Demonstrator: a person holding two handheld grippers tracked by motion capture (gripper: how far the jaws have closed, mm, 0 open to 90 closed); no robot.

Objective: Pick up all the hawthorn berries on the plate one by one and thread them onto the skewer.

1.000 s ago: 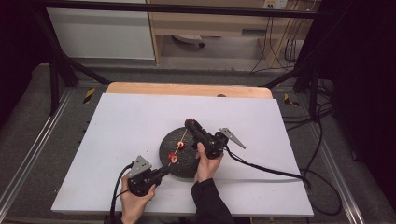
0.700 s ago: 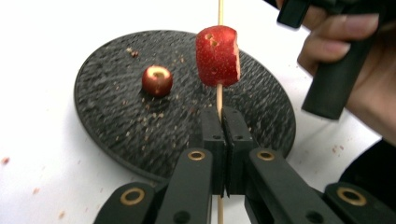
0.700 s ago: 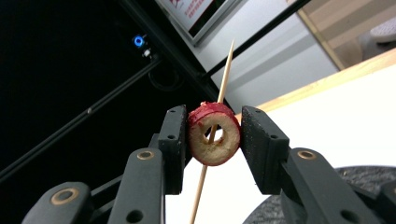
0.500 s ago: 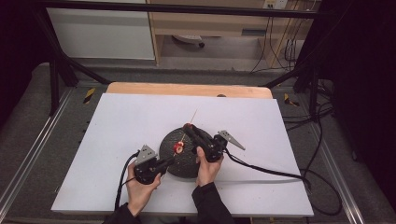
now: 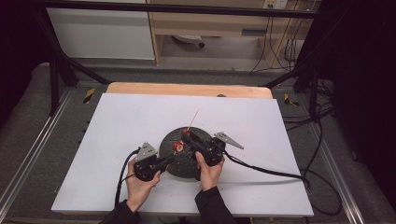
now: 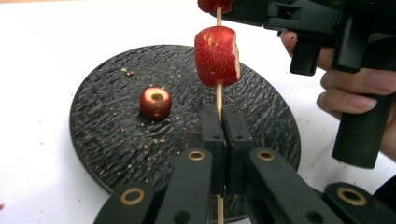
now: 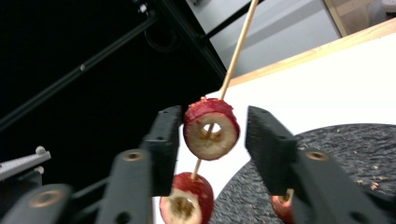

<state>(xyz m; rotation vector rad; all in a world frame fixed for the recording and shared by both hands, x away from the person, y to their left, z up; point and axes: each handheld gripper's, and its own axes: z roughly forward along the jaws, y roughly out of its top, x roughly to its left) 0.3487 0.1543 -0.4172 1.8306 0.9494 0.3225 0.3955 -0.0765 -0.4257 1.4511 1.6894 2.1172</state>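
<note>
Wooden skewer (image 6: 218, 100) stands upright over the black round plate (image 6: 107, 135), w/ two red fruit pieces threaded on it. Lower piece (image 6: 217, 56) sits partway up the stick, cut face pale; upper piece (image 7: 210, 128) is a cored ring, red skin, pale flesh, stick running through near the hole. In the right gripper view the lower piece (image 7: 187, 200) shows below the ring, on the same stick. The skewer tip (image 5: 194, 115) pokes up and away past the plate's far edge in the high view.

Left gripper (image 6: 225, 135): jaws closed tight on the skewer's lower shaft, pads pressed together w/ the stick between them, just under the lower piece. Left hand (image 5: 140, 186) holds it at the plate's near-left edge.

Right gripper (image 7: 212, 140): jaws have just been opening; they now stand apart either side of the upper ring, left pad just beside its skin, right pad w/ a clear gap. Can't tell if the left pad still touches. Right hand (image 5: 208, 170) holds it over the plate's near-right part.

A third piece (image 6: 155, 102), small, red, cored, lies loose on the plate, left of the skewer, w/ crumbs scattered round it. Plate sits on a white table sheet (image 5: 116, 121); wooden board edge (image 5: 187, 89) beyond it. Cables trail from both grippers toward the near side.
</note>
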